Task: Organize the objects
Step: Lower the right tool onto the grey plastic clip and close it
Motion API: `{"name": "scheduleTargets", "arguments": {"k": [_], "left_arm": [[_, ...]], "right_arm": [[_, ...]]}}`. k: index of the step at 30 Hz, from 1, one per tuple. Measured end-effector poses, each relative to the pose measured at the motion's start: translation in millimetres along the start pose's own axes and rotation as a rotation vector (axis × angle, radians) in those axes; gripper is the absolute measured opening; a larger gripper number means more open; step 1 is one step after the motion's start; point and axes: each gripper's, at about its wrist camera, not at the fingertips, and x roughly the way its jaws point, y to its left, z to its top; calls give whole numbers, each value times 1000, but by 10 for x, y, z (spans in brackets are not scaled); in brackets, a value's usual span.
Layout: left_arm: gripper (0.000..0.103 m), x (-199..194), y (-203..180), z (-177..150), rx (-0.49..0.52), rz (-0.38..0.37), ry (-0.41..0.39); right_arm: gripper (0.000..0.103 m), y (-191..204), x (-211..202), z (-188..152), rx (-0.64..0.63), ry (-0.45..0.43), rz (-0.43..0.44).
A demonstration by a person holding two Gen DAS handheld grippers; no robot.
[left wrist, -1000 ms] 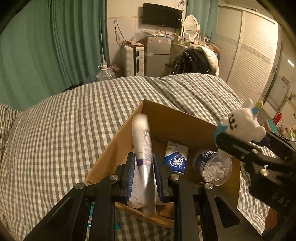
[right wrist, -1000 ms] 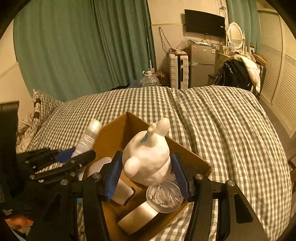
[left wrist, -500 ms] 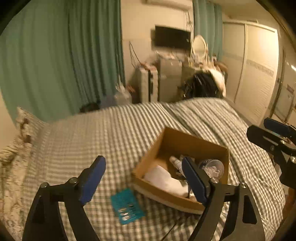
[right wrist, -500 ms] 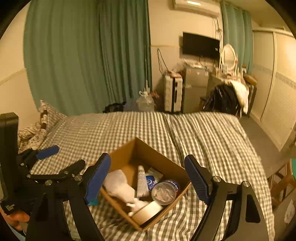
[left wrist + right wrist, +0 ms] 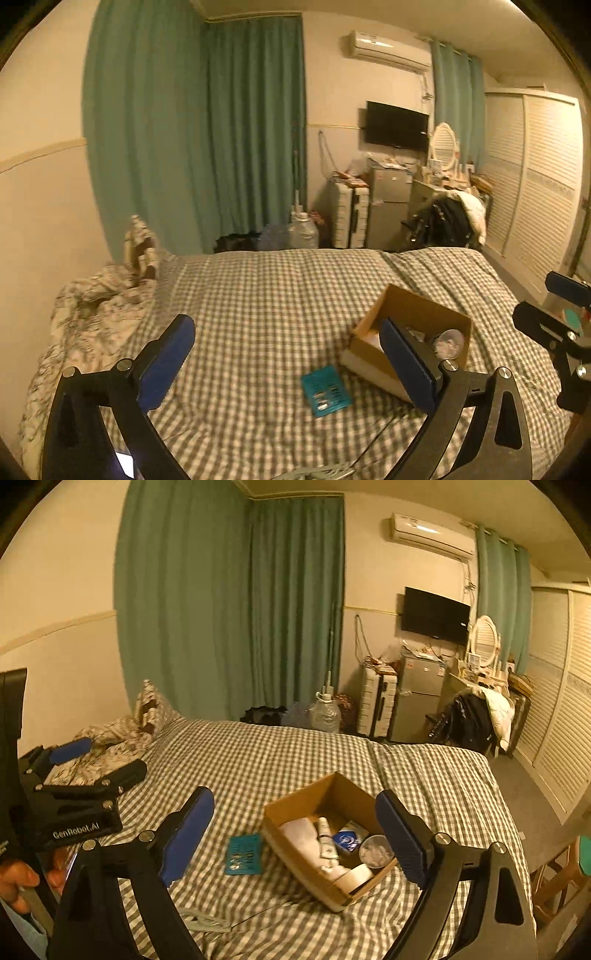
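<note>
Bedroom: checked bed [image 5: 295, 753] before green curtains [image 5: 229, 602]; wall television [image 5: 436, 616] above fridge [image 5: 419, 698], suitcase [image 5: 376, 703] beside it; air conditioner [image 5: 430, 533]; oval mirror [image 5: 484, 636]; louvred wardrobe [image 5: 561, 716].

Place: home bedroom
Showing it: checked bed [image 5: 295, 753] lying centre; wardrobe [image 5: 561, 716] standing at 3 o'clock; curtains [image 5: 229, 602] hanging at 12

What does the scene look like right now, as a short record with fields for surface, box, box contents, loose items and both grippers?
surface: bed with a checked cover
box: open cardboard box on the bed
box contents: white tube, blue packet, round tub, white toy, tape roll
loose items: teal card on the cover, left of the box, apart from it
left gripper: open, holding nothing, above the bed
right gripper: open, holding nothing, above the box
</note>
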Motion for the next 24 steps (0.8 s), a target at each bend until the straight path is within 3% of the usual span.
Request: {"name": "scheduleTargets", "arguments": {"k": [7,12,18,24], "left_arm": [[103,-5,261,-402,-21,51,36],[103,293,427,-941,-43,93,142],[103,695,576,-1570,-32,129,294],[103,945,697,-1890,-25,166,395]], "right_arm": [[91,268,180,-307,-13,44,39],[91,461,505,-654,-36,108,69],[91,735,1120,-1142,-81,254,133],[91,1033,1617,-1631,-165,444,187]]}}
